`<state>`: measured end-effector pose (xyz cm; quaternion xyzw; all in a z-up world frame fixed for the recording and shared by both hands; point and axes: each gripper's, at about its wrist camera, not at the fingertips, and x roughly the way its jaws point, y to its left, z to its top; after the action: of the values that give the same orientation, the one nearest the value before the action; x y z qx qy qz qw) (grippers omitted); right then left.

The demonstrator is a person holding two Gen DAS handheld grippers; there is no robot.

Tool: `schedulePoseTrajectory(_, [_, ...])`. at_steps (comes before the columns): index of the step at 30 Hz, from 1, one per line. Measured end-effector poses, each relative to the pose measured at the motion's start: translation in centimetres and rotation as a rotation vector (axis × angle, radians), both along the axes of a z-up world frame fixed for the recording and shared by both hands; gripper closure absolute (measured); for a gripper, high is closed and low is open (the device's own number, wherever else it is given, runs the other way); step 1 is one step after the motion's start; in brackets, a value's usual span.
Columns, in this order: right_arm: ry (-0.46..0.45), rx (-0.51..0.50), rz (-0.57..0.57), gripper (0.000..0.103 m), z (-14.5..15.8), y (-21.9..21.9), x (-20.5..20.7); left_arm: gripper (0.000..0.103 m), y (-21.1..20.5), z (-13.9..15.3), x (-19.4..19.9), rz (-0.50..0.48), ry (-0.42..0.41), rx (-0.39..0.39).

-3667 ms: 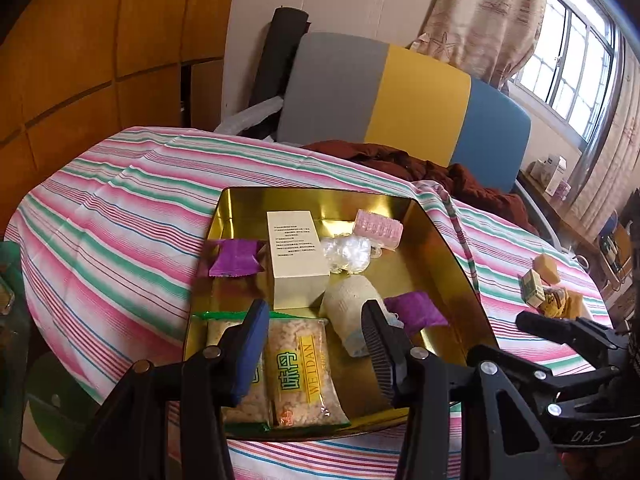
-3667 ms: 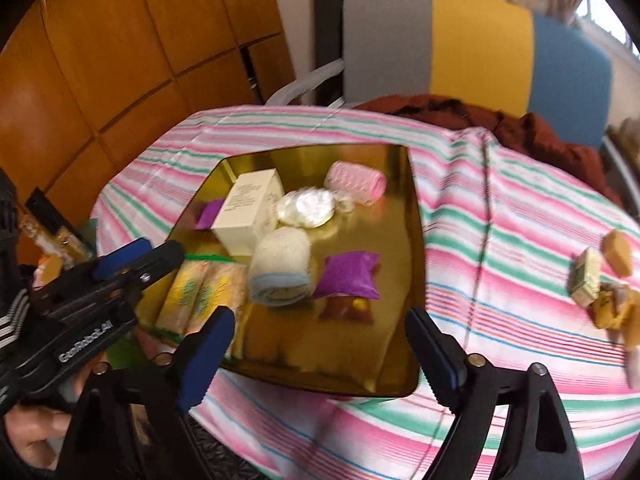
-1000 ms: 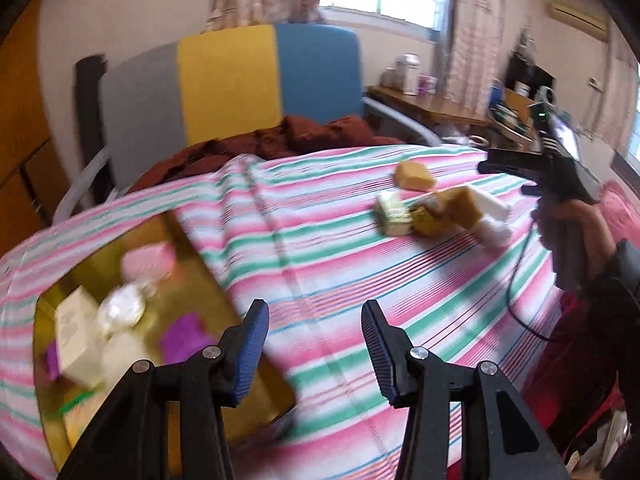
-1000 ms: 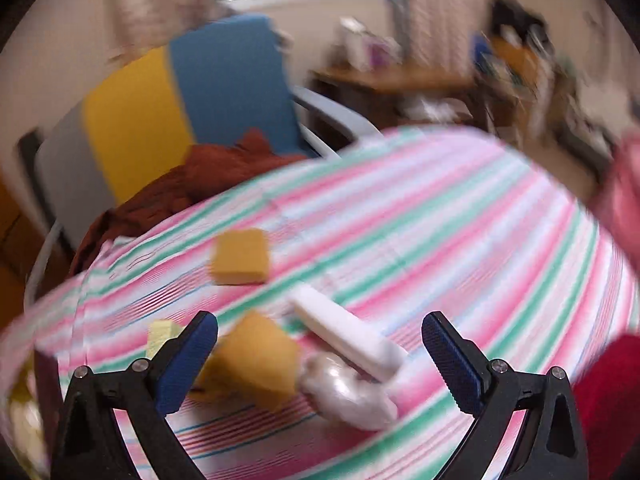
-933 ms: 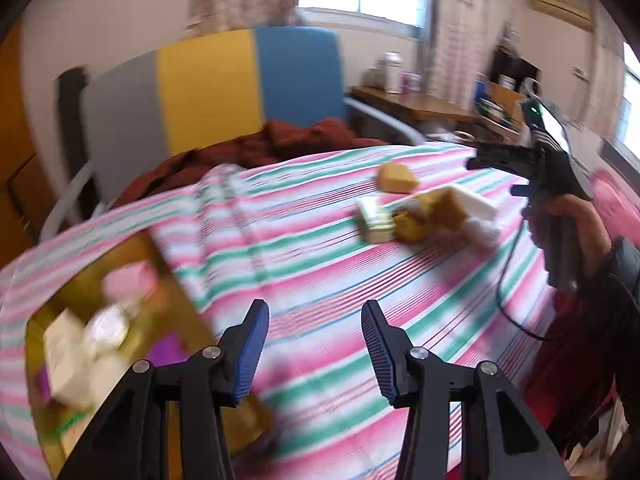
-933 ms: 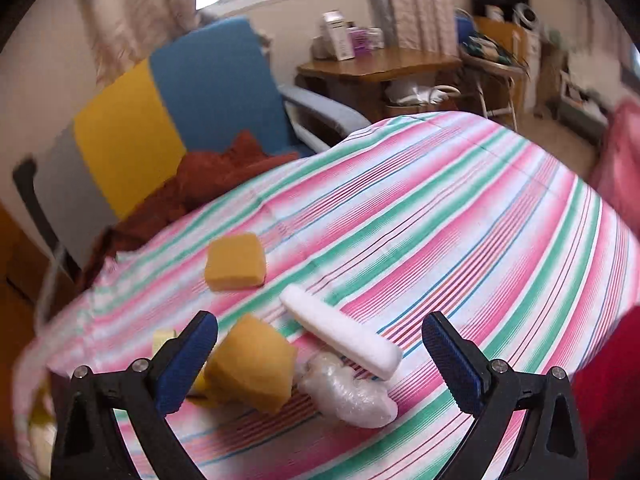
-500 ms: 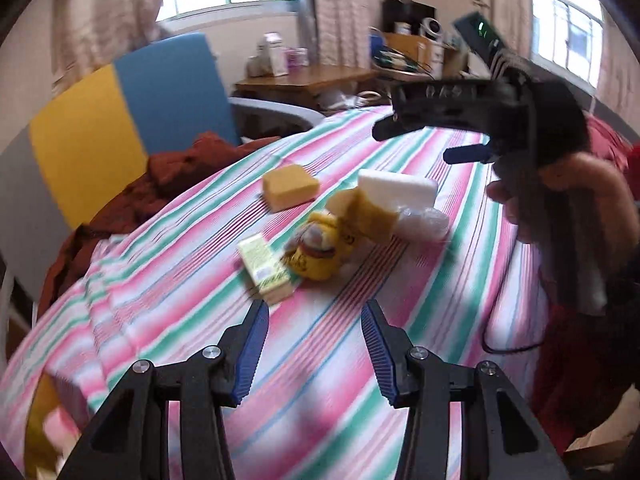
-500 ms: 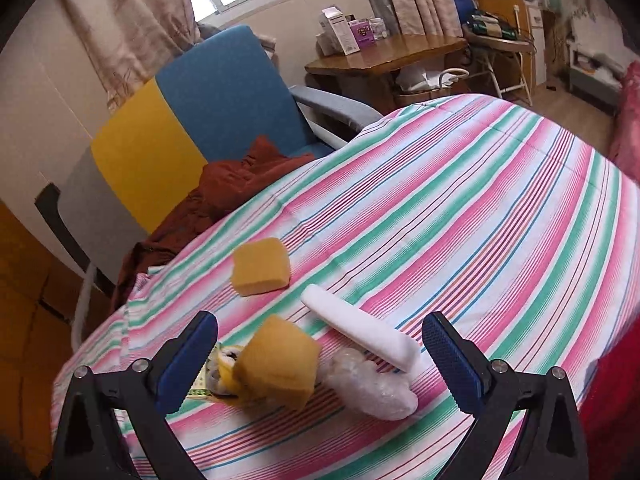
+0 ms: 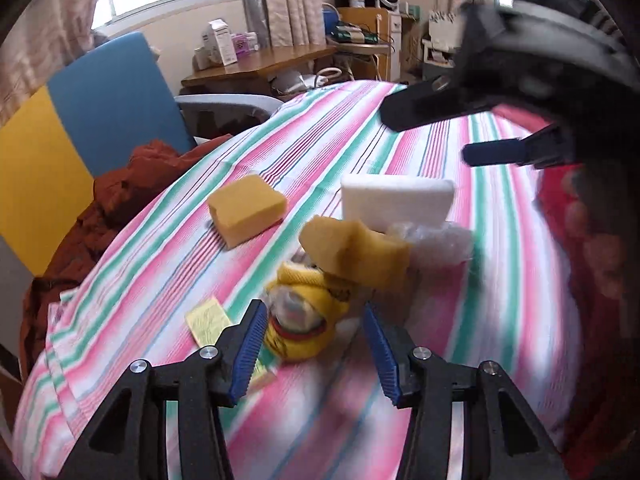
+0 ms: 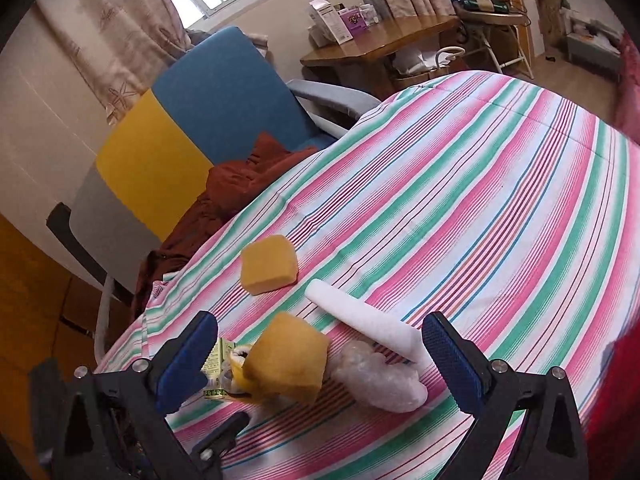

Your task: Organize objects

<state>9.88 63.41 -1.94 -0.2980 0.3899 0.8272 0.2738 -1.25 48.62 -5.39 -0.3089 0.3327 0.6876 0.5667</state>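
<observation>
The left gripper is spread on either side of the yellow toy in the pile near the desk's front edge, apparently lined up to grasp it. The right gripper hangs wide open over the tilted sponge.

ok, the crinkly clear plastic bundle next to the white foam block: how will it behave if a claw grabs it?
The plastic bundle looks like crumpled film or bubble wrap, so probably very light and squashy; the fingers would likely compress it before gripping. Its glossy surface may be slippery. It touches the white foam block, so a push could nudge that too.
</observation>
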Motion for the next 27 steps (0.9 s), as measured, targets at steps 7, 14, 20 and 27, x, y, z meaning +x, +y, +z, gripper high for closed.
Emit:
schedulePoseTrajectory(7, [0.019, -0.040, -0.024, 0.000, -0.3, 0.8, 0.5, 0.040, 3.1, -2.2, -1.2, -0.053, -0.016, -0.074])
schedulePoseTrajectory(14, [0.010, -0.048, -0.050, 0.000, -0.7, 1.3, 0.8, 0.065, 3.6, -3.5, -1.8, 0.027, -0.038, -0.047])
schedulePoseTrajectory(20, [0.003, -0.040, -0.075, 0.000, -0.7, 1.7, 1.1, 0.075, -0.4, -2.5, 0.9, 0.051, -0.023, 0.001])
schedulePoseTrajectory(27, [0.068, -0.060, 0.021, 0.000, -0.5, 1.0, 0.1, 0.075, -6.9, -2.4, 5.3, 0.086, -0.027, 0.036])
